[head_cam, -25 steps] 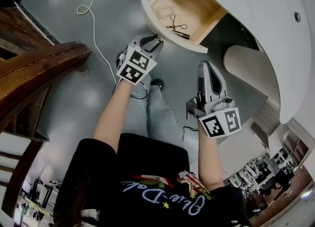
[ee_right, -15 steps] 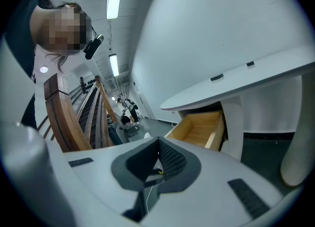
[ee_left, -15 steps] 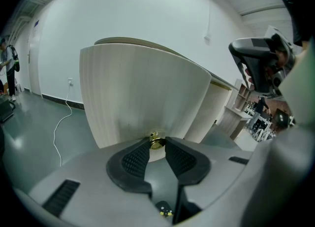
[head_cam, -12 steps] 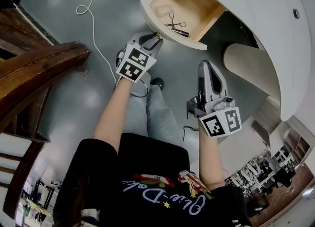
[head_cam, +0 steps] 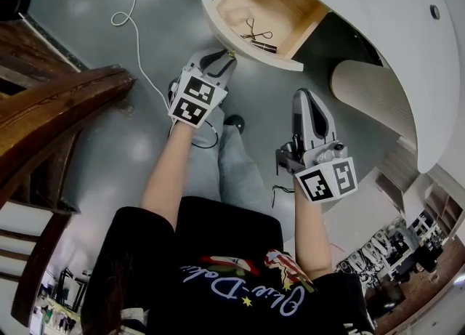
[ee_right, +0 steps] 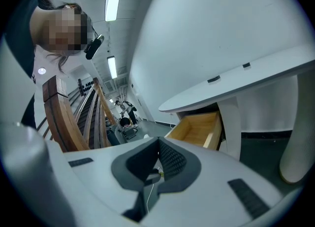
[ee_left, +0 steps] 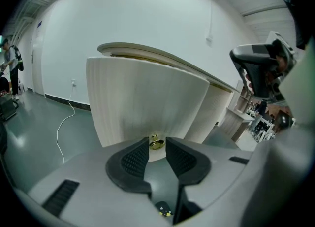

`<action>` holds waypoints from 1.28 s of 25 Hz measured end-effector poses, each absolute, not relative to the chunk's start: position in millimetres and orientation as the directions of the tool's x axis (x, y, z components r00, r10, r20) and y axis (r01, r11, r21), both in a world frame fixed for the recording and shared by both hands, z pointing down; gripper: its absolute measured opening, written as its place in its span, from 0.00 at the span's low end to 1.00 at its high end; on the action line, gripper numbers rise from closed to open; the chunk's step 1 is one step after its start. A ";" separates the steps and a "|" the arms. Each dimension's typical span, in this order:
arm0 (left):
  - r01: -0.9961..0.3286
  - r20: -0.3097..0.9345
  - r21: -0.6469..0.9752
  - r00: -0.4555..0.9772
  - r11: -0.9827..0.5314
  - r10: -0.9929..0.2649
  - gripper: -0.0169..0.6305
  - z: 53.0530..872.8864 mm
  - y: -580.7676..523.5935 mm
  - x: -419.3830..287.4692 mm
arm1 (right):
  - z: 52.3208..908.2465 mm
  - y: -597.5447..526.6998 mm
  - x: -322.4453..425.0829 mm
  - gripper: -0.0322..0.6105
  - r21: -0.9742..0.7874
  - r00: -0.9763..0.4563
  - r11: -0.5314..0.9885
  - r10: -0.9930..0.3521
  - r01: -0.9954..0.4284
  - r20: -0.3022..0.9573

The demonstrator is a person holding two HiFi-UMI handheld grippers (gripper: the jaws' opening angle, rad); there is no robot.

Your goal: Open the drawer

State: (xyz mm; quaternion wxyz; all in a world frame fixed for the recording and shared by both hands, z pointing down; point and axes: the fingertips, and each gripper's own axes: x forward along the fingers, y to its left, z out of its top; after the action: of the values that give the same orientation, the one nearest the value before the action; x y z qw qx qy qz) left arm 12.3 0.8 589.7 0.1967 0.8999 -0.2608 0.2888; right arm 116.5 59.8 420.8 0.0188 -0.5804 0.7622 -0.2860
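The pale curved-front drawer [head_cam: 247, 49] stands pulled out of the white desk, its wooden inside showing. It holds small scissors [head_cam: 256, 33] and a dark pen-like thing [head_cam: 266, 47]. My left gripper [head_cam: 222, 59] sits at the drawer front [ee_left: 147, 108], with the small gold knob [ee_left: 156, 143] between its fingertips. Its jaws have just been opening, and a gap shows on each side of the knob. My right gripper [head_cam: 304, 98] hangs lower right, away from the drawer, its jaws shut on nothing [ee_right: 158, 143].
A white cable [head_cam: 135, 44] snakes over the grey floor left of the drawer. A dark wooden stair rail [head_cam: 58, 101] fills the left side. The white desk top [head_cam: 378, 28] and its ribbed round leg [head_cam: 363, 94] stand to the right.
The drawer front and my left gripper sit slightly further left in the head view than before. My right gripper has not moved.
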 end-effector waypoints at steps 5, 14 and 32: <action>-0.599 0.580 0.209 0.712 -0.773 -0.395 0.10 555.2 2.1 3.7 | 410.9 58.2 119.3 0.05 -0.463 -0.313 0.154 -0.904 -0.873 0.291; -0.631 0.488 0.212 0.730 -0.746 -0.479 0.03 463.9 -1.6 -7.6 | 374.7 60.0 133.3 0.05 -0.466 -0.277 0.124 -0.920 -0.876 0.276; -0.545 0.413 0.115 0.786 -0.830 -0.459 0.03 296.3 13.7 9.0 | 276.2 74.6 161.4 0.05 -0.443 -0.250 0.129 -0.941 -0.887 0.229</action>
State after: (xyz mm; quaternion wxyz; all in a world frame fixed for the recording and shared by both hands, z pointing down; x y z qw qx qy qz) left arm 9.0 13.7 296.3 0.1148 0.9381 -0.2678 0.1874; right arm 161.4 74.6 276.2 0.0528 -0.6099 0.7493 -0.2524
